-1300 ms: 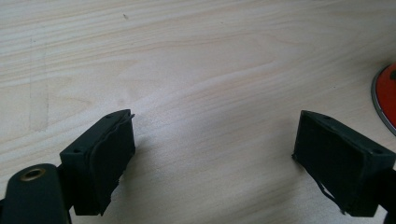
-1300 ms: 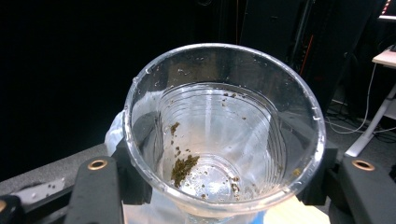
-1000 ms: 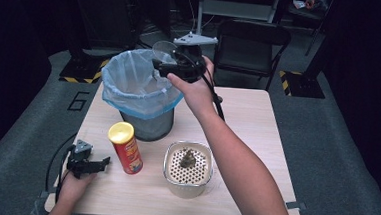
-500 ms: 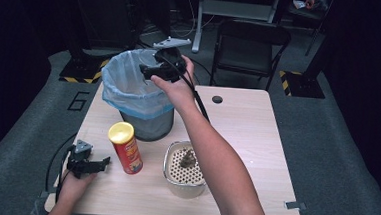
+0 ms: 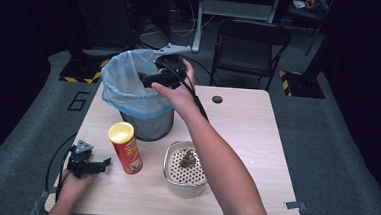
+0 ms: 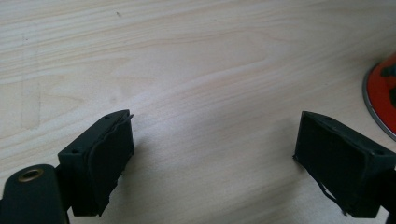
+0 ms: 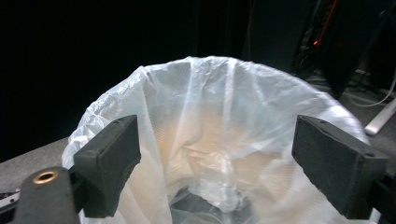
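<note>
While I lean over the table, this is how things lie, left to right.

Left gripper: my left hand rests it at the table's seven o'clock corner; in the left gripper view my jaws stand spread wide over bare wood, pinching nothing.

Chip can: upright, red with a yellow lid, just at three o'clock of that gripper; its base edges into the left gripper view.

Bin: at eleven o'clock, lined with a pale plastic bag.

Right gripper: I hold it over the bin's mouth, jaws spread apart, empty.

Metal dish: at six o'clock, perforated, holding a small dark lump.
</note>
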{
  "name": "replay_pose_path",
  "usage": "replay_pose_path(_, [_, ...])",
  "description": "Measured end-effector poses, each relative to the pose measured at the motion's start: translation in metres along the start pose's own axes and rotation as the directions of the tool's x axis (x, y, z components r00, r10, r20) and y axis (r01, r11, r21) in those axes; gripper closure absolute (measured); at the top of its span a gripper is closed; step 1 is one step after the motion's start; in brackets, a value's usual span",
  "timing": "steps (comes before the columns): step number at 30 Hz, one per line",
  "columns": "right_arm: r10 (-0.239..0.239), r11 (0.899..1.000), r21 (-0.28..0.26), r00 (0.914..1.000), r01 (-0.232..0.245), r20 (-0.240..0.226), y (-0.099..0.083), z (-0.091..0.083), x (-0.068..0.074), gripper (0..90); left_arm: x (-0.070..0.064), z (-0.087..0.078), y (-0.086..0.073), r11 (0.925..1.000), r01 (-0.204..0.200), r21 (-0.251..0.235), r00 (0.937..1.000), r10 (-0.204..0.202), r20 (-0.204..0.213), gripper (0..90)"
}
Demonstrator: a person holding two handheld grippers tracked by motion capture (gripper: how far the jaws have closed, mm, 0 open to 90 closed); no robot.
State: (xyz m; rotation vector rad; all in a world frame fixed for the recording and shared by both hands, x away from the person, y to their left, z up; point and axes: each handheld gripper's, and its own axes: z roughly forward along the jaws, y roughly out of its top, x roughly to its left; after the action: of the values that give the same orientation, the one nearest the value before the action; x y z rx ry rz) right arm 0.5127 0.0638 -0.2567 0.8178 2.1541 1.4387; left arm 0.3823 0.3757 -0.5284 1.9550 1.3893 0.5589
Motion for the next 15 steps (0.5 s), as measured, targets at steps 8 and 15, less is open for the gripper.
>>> replay_pose_path(8, [-0.032,0.999,-0.008,0.9981,0.032,0.054,-0.024,-0.056,-0.019,22.4,-0.004,-0.004,0.005,0.9997,0.015,0.017,0.9997,-0.015,0.021,14.1])
replay_pose_path(15, [-0.010,1.000,-0.012,0.9973,0.011,0.072,-0.062,-0.093,-0.036,24.2,-0.010,-0.017,0.013,0.9996,-0.025,0.009,0.9996,0.025,0.015,13.6])
